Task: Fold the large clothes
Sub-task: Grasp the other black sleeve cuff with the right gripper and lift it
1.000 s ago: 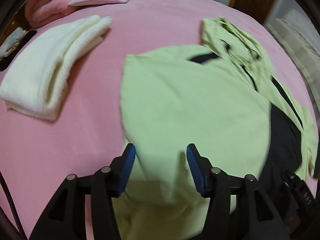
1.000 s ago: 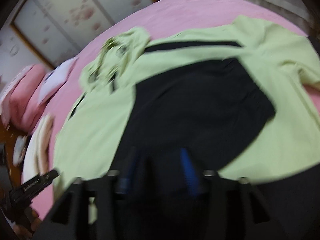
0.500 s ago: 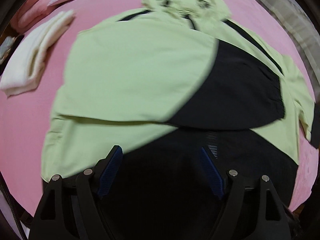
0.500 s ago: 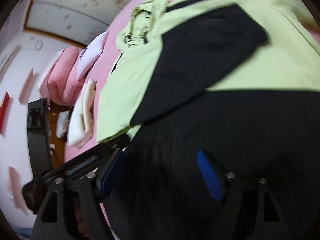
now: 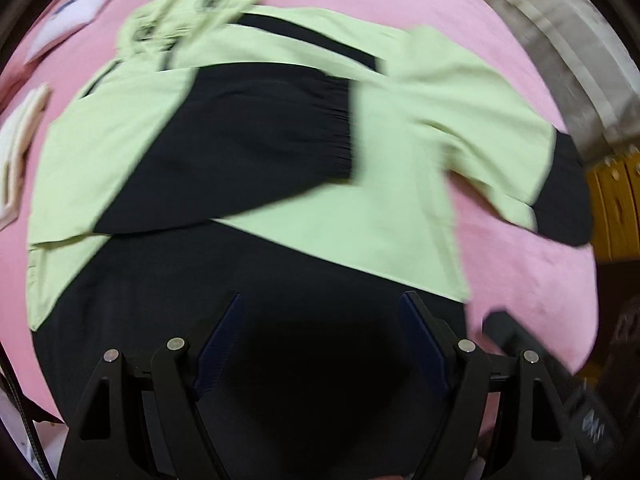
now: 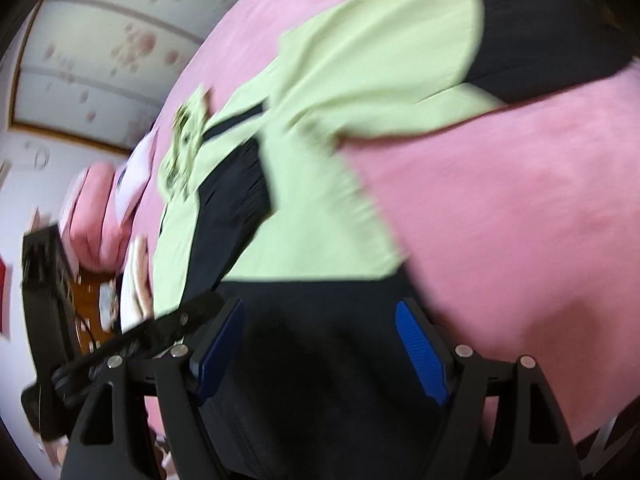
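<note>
Both grippers have swept sideways across the bed since a second ago, and their jaws have just been opening with no cloth caught between them; earlier the left gripper (image 5: 320,344) sat over the folded green panel, now it hangs above the black hem. Jacket (image 5: 256,128), lime green and black, lies spread on the pink bed (image 5: 532,280), one sleeve folded across the chest with its black cuff in the middle, the other sleeve stretched out toward the bed's far edge. Hood (image 5: 192,4) is bunched at the top end. Open pink sheet shows beside the stretched sleeve and below it, plenty of room there; the jacket's other side runs close to a folded white towel (image 5: 20,148). Hem edge sits just under both tools. Left jaws spread wide, blue pads (image 5: 218,344) clear of fabric, nothing held. Right gripper (image 6: 320,344) likewise wide apart over the black hem, empty; touching the cloth or not, cannot tell through the blur. Left wrist view alone shows the whole jacket from above plus a grey curtain (image 5: 560,40) and yellow wooden furniture (image 5: 616,208) past the bed edge. Right wrist view alone shows the flowered wall panels (image 6: 100,52), a pink bedding pile (image 6: 100,216) with a white pillow (image 6: 136,172), and the left tool's black body (image 6: 44,300) off to one side. Both frames heavily motion-blurred.
</note>
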Tool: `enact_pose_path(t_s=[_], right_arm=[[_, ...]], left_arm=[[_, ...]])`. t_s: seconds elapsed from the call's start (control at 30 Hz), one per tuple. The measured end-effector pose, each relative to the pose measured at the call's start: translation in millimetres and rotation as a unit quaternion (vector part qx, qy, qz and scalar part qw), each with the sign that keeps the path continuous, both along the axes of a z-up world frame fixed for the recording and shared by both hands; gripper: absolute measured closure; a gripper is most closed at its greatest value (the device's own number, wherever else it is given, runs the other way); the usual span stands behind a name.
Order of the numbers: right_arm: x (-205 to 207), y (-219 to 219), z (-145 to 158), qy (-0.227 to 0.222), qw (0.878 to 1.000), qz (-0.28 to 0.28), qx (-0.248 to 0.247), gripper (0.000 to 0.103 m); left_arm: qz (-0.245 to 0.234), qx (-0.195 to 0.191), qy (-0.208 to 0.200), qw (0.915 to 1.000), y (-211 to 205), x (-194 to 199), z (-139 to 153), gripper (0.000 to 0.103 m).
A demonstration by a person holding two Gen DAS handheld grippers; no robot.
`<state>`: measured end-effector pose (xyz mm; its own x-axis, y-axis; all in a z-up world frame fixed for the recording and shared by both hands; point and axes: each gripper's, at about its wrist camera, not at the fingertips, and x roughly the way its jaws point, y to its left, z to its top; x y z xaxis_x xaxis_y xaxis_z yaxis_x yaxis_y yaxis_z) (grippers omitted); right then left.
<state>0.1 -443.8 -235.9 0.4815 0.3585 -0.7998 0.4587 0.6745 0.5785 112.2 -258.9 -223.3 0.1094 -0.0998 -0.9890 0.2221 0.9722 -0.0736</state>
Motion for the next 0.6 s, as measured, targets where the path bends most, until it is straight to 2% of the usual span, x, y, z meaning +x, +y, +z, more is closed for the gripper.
enact_pose_path(t_s=[0.17,0.27,0.53,0.6], right_arm=[[-26,-64,-2,0.008,0.996,-0.087,0.002,0.025],[-40,-102,-9,0.015,0.989,-0.144,0.006,0.025],[-50,-182,-21,0.004,0.967,-0.255,-0.006,0.025],[-49,-202,-25,-0.009,0.957,-0.289,-0.005,0.025]], left_arm=[[-0.062,0.001,0.017,0.998,-63,-13,3,0.025],[-0.091,0.006,0.02,0.9957,-90,-14,5,0.025],[-0.113,0.015,0.026,0.9931,-137,-1,1,0.025],[-0.113,0.019,0.028,0.993,-142,2,-1,0.025]])
